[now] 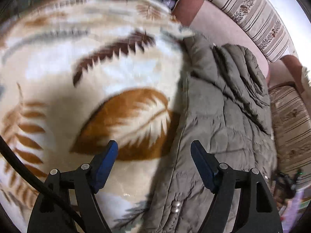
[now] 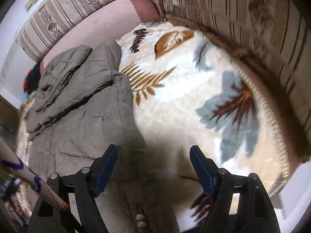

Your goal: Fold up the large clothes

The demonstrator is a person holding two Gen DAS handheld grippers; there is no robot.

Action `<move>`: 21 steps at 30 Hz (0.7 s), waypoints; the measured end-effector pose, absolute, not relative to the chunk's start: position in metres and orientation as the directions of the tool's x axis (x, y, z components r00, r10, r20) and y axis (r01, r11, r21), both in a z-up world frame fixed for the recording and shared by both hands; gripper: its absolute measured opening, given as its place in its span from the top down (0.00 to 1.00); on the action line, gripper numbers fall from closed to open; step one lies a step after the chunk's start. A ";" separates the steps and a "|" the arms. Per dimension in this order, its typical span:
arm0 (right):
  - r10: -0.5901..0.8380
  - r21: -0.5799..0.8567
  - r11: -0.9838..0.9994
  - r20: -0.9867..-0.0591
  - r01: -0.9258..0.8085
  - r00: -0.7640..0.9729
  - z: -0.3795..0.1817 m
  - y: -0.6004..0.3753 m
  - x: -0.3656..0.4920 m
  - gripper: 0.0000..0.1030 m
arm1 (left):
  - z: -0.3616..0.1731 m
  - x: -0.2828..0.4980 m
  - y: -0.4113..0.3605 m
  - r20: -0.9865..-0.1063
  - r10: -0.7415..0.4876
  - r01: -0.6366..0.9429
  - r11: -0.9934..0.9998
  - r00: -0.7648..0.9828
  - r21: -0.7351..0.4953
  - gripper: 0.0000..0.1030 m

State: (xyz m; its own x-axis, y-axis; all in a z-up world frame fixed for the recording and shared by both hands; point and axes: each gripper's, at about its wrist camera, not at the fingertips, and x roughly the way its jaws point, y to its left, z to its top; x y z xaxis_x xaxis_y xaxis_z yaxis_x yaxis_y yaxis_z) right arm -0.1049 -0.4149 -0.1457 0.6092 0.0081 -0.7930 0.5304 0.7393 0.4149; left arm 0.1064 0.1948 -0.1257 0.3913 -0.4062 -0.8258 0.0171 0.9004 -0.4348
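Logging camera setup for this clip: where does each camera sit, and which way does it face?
Left wrist: on the left gripper, angled down at the leaf-print blanket and grey padded jacket; only the open gripper shows.
Right wrist: on the right gripper, angled down, jacket left, blanket right; a sleeve shows.
Shared: jacket, blanket, striped sofa cushions.

Corner sofa w/ dusty-pink seat point(image 2: 101, 29) & striped beige back cushions point(image 2: 64, 13) w/ brown leaf print. Cream fleece blanket point(image 2: 175, 101) w/ brown, tan & grey-blue leaves covers most of the seat, fringed edge along the back. White wall point(image 2: 11, 31) behind; soft indoor light.
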 end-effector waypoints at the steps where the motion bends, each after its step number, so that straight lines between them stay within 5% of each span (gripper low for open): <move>1: 0.038 0.451 0.728 -0.779 0.516 0.626 -0.151 -0.416 -0.105 0.21 | -0.132 0.106 0.194 -0.824 -0.425 0.016 0.892 0.374 -0.452 0.26; 5: 0.185 0.591 0.667 -0.720 0.453 0.668 -0.171 -0.418 -0.096 0.21 | -0.138 0.103 0.184 -0.801 -0.469 0.061 0.873 0.372 -0.483 0.26; 21: 0.401 0.772 0.543 -0.585 0.331 0.706 -0.187 -0.411 -0.114 0.19 | -0.157 0.047 0.143 -0.579 -0.793 0.241 0.610 0.192 -0.755 0.24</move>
State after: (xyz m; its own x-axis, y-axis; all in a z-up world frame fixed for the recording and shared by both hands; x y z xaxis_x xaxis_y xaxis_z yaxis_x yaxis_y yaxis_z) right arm -0.1144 -0.4110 -0.1867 0.7056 0.4005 -0.5845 0.3313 0.5427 0.7718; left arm 0.0471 0.1432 -0.1574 0.1919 -0.7926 -0.5787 0.2415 0.6097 -0.7550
